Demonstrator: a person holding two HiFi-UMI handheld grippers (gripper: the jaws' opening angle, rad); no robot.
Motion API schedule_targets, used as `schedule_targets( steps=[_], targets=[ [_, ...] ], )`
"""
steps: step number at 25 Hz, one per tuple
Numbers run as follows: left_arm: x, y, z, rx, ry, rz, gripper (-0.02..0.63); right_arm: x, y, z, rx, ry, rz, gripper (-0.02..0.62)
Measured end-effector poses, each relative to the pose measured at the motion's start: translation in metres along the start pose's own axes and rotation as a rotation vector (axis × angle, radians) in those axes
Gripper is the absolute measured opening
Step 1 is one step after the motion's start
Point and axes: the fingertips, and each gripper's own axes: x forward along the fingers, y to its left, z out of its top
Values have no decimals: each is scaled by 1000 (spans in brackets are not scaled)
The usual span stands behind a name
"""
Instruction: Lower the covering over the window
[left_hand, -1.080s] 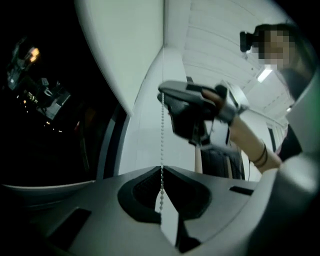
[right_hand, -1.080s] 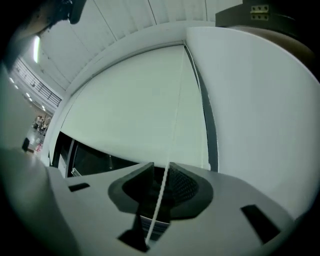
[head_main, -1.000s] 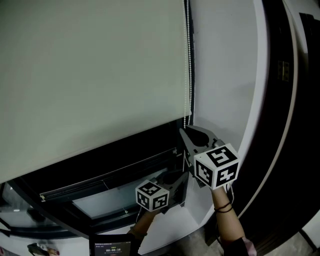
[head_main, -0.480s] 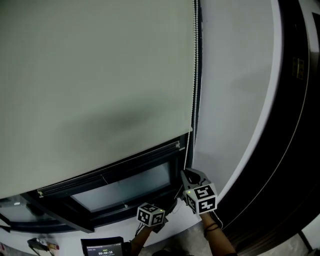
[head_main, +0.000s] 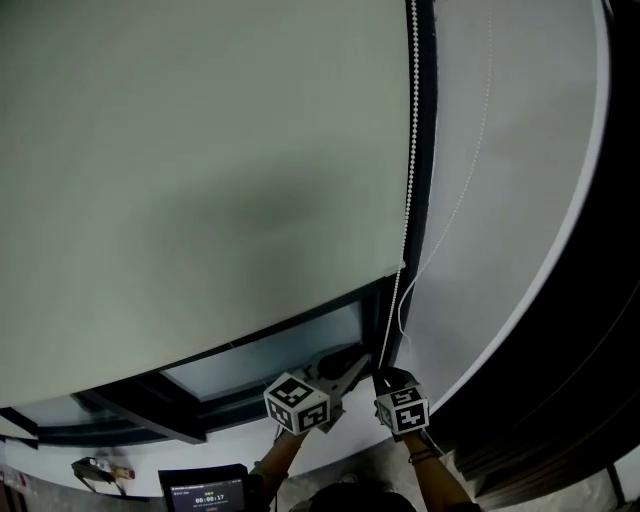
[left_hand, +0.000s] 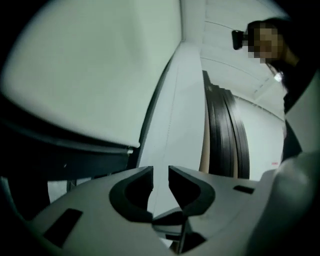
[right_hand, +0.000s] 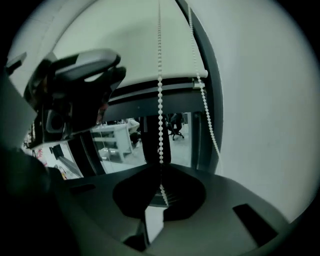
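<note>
A pale roller blind (head_main: 200, 180) covers most of the window, with its bottom bar (right_hand: 165, 79) above a strip of bare glass. The white bead chain (head_main: 409, 200) hangs along the dark frame at the blind's right edge. My right gripper (head_main: 383, 376) is low beside the frame. Its jaws have just closed and are shut on the front strand of the bead chain (right_hand: 160, 100), which runs straight down into them (right_hand: 161, 187). My left gripper (head_main: 358, 364) sits just left of it. Its jaws (left_hand: 160, 177) have just been opening and stand a little apart, with a faint chain strand in the gap, not pinched.
The white wall (head_main: 500, 200) rises right of the frame, with a dark curved panel (head_main: 600, 350) beyond it. A small screen (head_main: 205, 490) is at the bottom edge. Through the glass I see an office with desks and a chair (right_hand: 175, 125). The second chain strand (right_hand: 205, 115) hangs loose.
Both grippers have dropped lower in the head view, the right one far down along the chain. The blind's bottom edge has come down and less glass shows.
</note>
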Motion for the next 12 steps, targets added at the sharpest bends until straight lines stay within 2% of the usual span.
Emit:
schedule_targets(
  steps=[2, 4, 8, 12],
  targets=[
    [9, -12, 11, 85, 10, -36, 91, 4, 8, 7, -3, -17, 5, 14],
    [17, -15, 17, 123, 20, -45, 91, 7, 16, 13, -7, -29, 10, 14],
    [38, -4, 22, 127, 6, -36, 91, 15, 17, 7, 5, -32, 15, 14],
    [56, -2, 24, 150, 5, -65, 91, 33, 16, -32, 10, 69, 15, 14]
  ],
)
